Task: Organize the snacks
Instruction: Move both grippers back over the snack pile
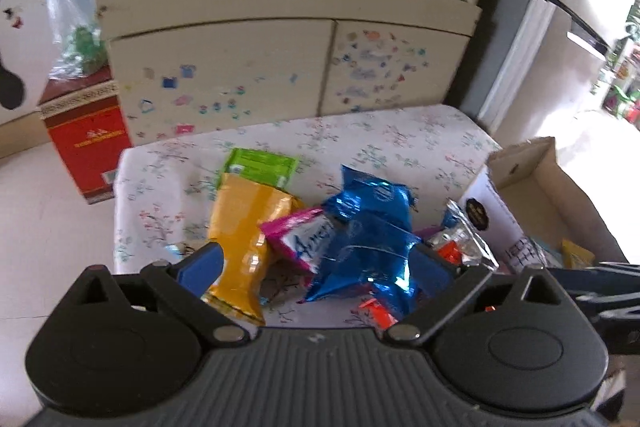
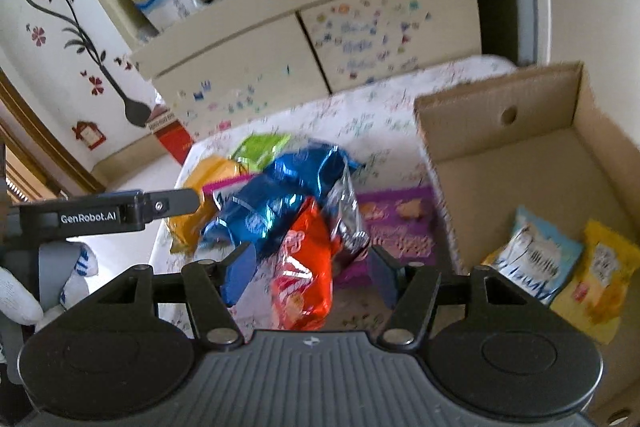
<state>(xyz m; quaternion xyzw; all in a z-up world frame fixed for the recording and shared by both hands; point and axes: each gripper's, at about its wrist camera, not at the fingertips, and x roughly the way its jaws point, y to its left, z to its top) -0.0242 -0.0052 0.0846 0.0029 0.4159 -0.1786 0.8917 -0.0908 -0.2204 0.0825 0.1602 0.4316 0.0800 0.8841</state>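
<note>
Floral tablecloth (image 2: 384, 115) carries the snack pile — right gripper (image 2: 308, 267) open around the orange packet (image 2: 304, 267), left gripper (image 1: 320, 267) open around the blue foil bag (image 1: 368, 239) — so close squarely mid-packet before lifting toward the cardboard box (image 2: 520, 155).

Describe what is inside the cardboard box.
Inside the cardboard box: a light blue snack packet and a yellow snack packet. The right gripper's body hides its near corner.

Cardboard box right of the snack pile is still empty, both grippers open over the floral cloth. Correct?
Not quite. The right wrist view shows the brown cardboard box already holds two snacks: a light blue packet and a yellow packet. The rest stands: left gripper and right gripper are open over the floral cloth.
</note>
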